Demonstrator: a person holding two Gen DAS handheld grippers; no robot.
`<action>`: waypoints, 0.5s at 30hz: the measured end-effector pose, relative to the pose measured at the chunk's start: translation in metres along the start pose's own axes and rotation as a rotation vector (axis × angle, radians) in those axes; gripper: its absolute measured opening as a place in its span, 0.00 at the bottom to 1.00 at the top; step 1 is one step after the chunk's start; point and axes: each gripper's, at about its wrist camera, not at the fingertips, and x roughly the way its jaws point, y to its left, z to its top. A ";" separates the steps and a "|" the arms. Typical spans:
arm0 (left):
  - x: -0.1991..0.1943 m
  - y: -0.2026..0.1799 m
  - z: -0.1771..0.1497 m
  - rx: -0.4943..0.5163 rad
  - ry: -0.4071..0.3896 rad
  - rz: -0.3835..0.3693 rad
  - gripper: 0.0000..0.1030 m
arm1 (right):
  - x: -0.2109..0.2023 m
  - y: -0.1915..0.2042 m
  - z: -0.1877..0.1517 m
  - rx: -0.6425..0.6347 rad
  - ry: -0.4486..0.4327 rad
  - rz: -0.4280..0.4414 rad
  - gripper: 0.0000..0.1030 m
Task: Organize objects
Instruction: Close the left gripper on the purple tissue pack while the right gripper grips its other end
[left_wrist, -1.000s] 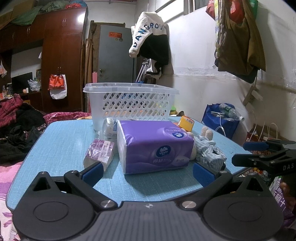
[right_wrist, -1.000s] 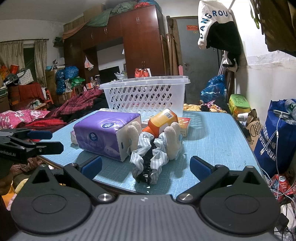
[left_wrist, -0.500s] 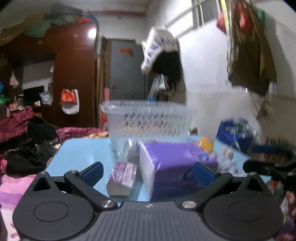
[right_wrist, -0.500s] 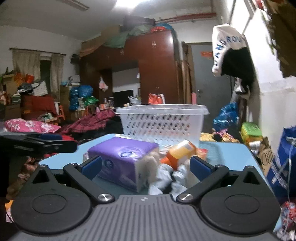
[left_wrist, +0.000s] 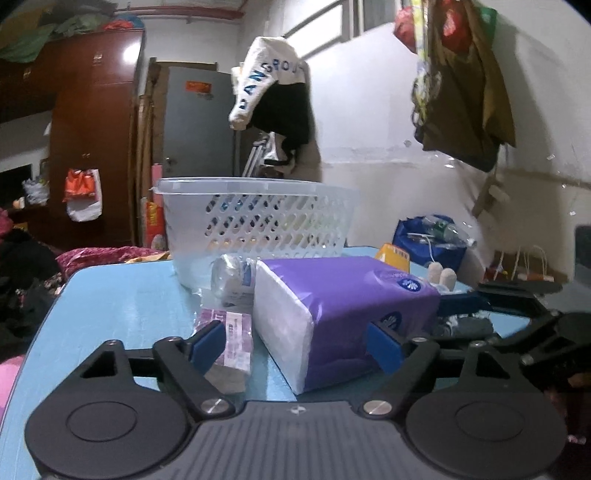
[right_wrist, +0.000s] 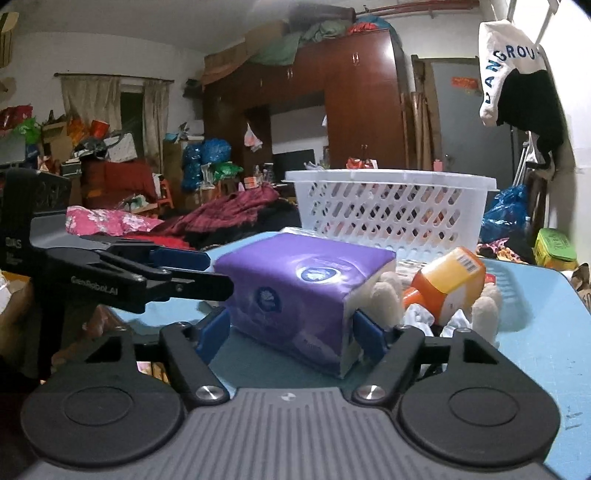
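On the worktop: a light blue textured worktop (left_wrist: 122, 306) carries a soft purple plastic pack of paper tissues (left_wrist: 343, 299), lying flat near the front edge.
Target place: a white perforated plastic basket (left_wrist: 258, 218) stands behind the pack, just beside it; I judge it is where the things must go.
Left gripper (left_wrist: 295, 349): its jaws are closing; the white end of the pack is between them, together with a small purple-and-white wrapped packet (left_wrist: 231, 343). The pads do not press yet.
Right gripper (right_wrist: 290, 332): its jaws are closing around the other end of the pack; the blue pads stand just beside its sides, and I cannot say that they touch.
Neighbours: an orange plastic bottle (right_wrist: 447, 284) and a striped soft toy with pale paws (right_wrist: 384, 302) lie against the pack on its right.
Step in hand: probably a two-handed pick of the pack.
Advice: keep the left jaws off the small packet, close both grippers evenly, and lift level, because the soft pack can sag or drag the toy.
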 end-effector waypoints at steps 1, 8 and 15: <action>0.001 0.001 0.000 0.009 -0.006 -0.009 0.80 | 0.001 -0.003 0.000 0.002 -0.003 0.000 0.73; 0.013 0.004 0.002 0.044 -0.010 -0.103 0.74 | 0.004 -0.015 0.003 0.015 -0.010 0.044 0.72; 0.016 -0.001 -0.003 0.066 -0.005 -0.113 0.64 | 0.006 -0.016 0.000 -0.030 0.000 0.031 0.56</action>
